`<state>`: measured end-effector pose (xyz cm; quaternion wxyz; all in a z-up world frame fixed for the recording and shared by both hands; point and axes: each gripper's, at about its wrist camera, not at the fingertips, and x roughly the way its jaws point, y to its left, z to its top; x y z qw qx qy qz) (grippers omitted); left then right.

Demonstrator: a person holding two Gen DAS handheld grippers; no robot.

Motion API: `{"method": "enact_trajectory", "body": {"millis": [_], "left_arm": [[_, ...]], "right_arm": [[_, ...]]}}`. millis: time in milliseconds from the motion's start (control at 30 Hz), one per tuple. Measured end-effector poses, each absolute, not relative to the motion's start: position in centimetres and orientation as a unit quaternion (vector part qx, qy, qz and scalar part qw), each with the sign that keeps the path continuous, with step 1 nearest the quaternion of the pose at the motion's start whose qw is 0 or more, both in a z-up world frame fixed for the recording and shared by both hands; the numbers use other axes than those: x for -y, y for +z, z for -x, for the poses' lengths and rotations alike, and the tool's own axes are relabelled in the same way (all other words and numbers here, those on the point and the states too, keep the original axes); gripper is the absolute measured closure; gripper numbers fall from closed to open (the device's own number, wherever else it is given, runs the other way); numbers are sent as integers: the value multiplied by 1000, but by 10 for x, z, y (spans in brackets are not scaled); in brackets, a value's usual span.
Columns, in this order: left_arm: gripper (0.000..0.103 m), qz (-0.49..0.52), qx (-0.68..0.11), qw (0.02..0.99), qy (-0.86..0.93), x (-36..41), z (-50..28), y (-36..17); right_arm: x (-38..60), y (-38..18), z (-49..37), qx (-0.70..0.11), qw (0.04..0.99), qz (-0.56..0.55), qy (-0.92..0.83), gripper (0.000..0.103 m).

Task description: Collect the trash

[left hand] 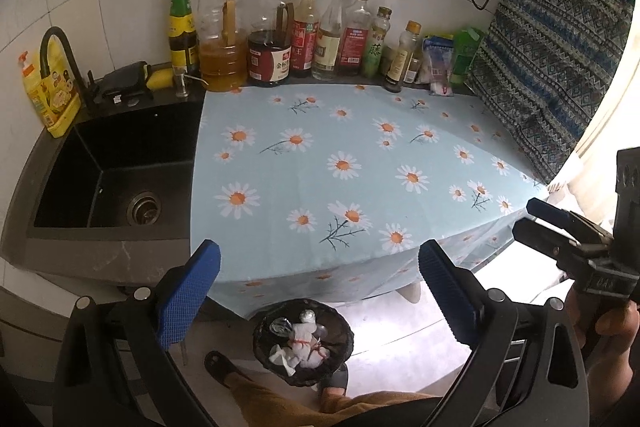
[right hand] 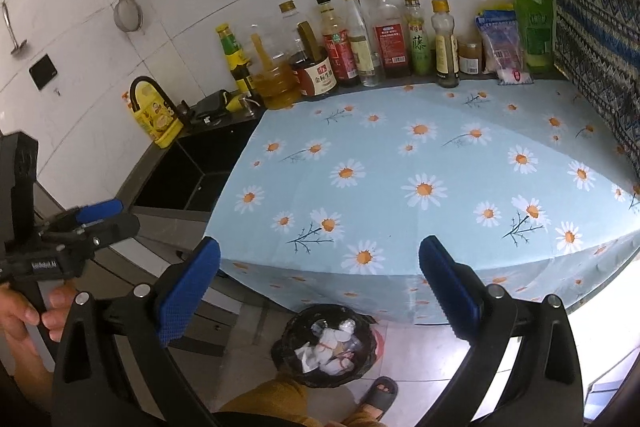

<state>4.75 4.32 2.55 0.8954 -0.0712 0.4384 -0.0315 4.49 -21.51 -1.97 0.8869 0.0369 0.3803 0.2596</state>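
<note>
A black trash bin (left hand: 303,342) stands on the floor below the counter's front edge, holding crumpled white paper (left hand: 305,341) and clear wrappers. It also shows in the right wrist view (right hand: 325,345). My left gripper (left hand: 319,269) is open and empty, held above the bin and in front of the counter. My right gripper (right hand: 319,267) is open and empty too, above the bin. In the left wrist view the right gripper (left hand: 530,219) appears at the far right with its jaws apart. In the right wrist view the left gripper (right hand: 114,215) appears at the left.
A daisy-print blue cloth (left hand: 344,163) covers the counter. Sauce and oil bottles (left hand: 280,35) line the back wall. A black sink (left hand: 112,171) lies at the left with a yellow detergent bottle (left hand: 50,91). A patterned cloth (left hand: 552,67) hangs at the right. The person's sandalled feet (right hand: 378,393) stand by the bin.
</note>
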Motion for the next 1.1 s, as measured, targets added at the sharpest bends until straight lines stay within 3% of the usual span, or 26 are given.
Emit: {"method": "enact_trajectory", "body": {"millis": [1100], "left_arm": [[7,80,-443,892,-35,-44,-44,23]], "right_arm": [[213,-12,-37,-379,888,-36,260,4]]}}
